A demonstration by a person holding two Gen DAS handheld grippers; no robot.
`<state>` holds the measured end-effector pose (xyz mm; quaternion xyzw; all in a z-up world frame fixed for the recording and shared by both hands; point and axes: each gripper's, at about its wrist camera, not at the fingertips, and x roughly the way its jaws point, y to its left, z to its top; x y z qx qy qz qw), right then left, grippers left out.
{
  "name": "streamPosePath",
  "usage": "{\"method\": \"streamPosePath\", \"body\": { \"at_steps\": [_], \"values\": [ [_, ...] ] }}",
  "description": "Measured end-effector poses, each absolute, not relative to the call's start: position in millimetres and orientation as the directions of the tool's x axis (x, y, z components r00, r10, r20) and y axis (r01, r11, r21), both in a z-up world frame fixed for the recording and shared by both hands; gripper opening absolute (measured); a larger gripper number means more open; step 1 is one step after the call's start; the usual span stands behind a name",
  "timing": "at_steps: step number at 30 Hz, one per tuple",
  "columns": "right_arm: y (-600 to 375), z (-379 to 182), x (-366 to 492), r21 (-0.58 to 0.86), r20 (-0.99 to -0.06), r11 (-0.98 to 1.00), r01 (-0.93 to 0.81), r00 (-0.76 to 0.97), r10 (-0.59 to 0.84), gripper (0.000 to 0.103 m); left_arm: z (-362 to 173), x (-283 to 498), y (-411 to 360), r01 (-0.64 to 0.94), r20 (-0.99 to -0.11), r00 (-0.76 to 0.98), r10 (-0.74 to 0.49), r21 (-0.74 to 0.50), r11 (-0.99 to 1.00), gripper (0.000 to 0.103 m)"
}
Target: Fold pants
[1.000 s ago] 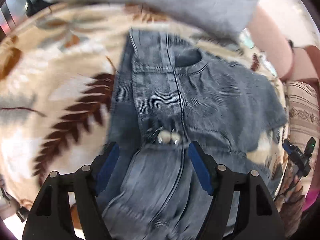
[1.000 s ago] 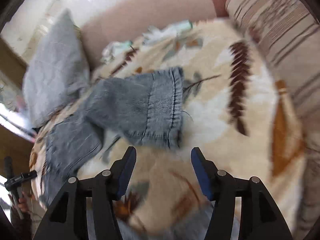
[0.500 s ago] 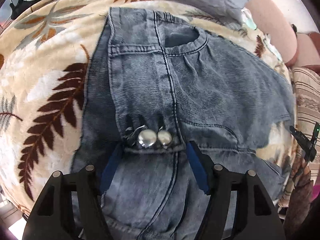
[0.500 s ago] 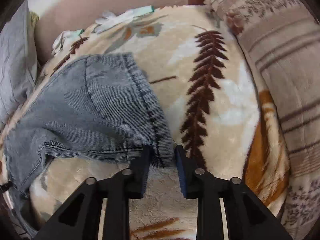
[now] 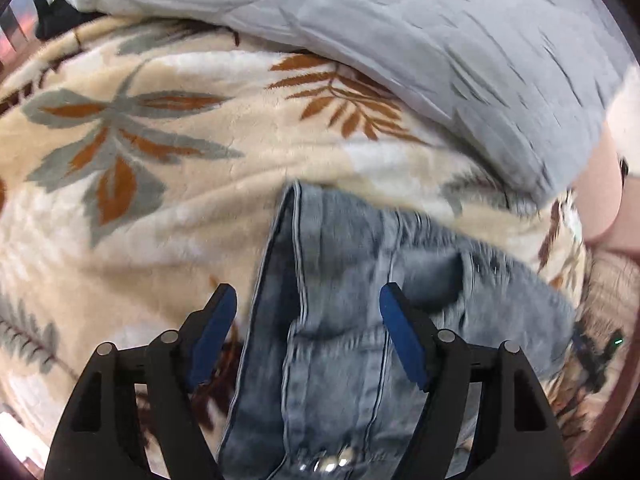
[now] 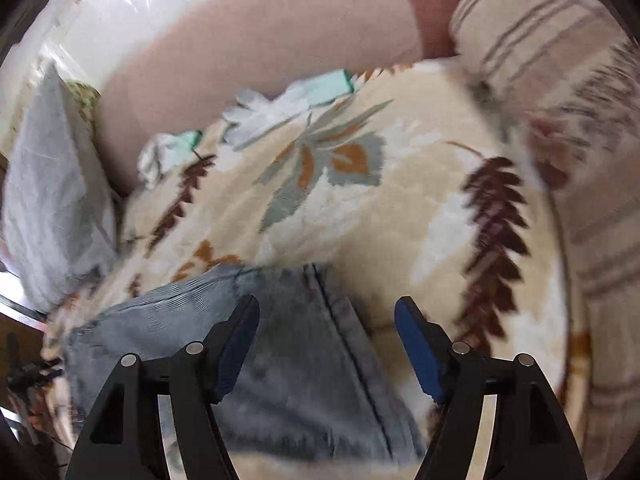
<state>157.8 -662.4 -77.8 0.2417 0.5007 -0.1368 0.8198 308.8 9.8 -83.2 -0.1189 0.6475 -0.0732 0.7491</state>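
Nearest in the left wrist view, the left tool (image 5: pixel 308 304) has its blue pads spread wide, gripping nothing, with the blue denim pants (image 5: pixel 352 304) lying between and beneath them. Metal buttons (image 5: pixel 324 466) glint at 6 o'clock. The pants rest on a cream leaf-print blanket (image 5: pixel 160 184); a grey quilt (image 5: pixel 440 48) lies beyond at 1 o'clock. The right tool (image 6: pixel 326 320) likewise gapes empty over a pant leg (image 6: pixel 304 360), its seam running toward 12 o'clock. A striped cushion (image 6: pixel 560 40) sits far at 2 o'clock.
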Motion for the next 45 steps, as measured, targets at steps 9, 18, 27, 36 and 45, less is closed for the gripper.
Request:
{"method": "streamPosePath", "body": {
  "at_steps": [9,18,27,36,45],
  "values": [
    [-631.0,-91.5,184.0,0.186,-0.898,0.922,0.340,0.439,0.019,0.025,-96.9,334.5,-18.1,-0.019,-0.911,0.173,-0.374,-0.383,0.924,0.038],
    [-626.7,-10.4,126.7,0.107,-0.826,0.910,0.401,0.546,-0.143,0.014,-8.4,276.9,-11.2,0.126,-0.880,0.410,-0.240,-0.206,0.970,0.006],
    [-590.5,43.2,-6.6,0.129,-0.767,0.906,0.404,0.620,-0.167,0.013,51.9,162.0,-3.5,0.254,-0.797,0.542,-0.267,-0.148,0.956,0.006],
    [-557.8,2.4,-101.3,0.219,-0.801,0.880,0.421,0.592,-0.084,0.012,-1.4,92.1,43.7,0.197,-0.837,0.455,-0.303,-0.237,0.951,0.007],
    [-543.9,-32.1,-120.6,0.228,-0.858,0.851,0.474,0.511,-0.055,0.037,-37.3,59.1,58.6,0.179,-0.911,0.279,-0.303,-0.261,0.949,0.024]
  ]
}}
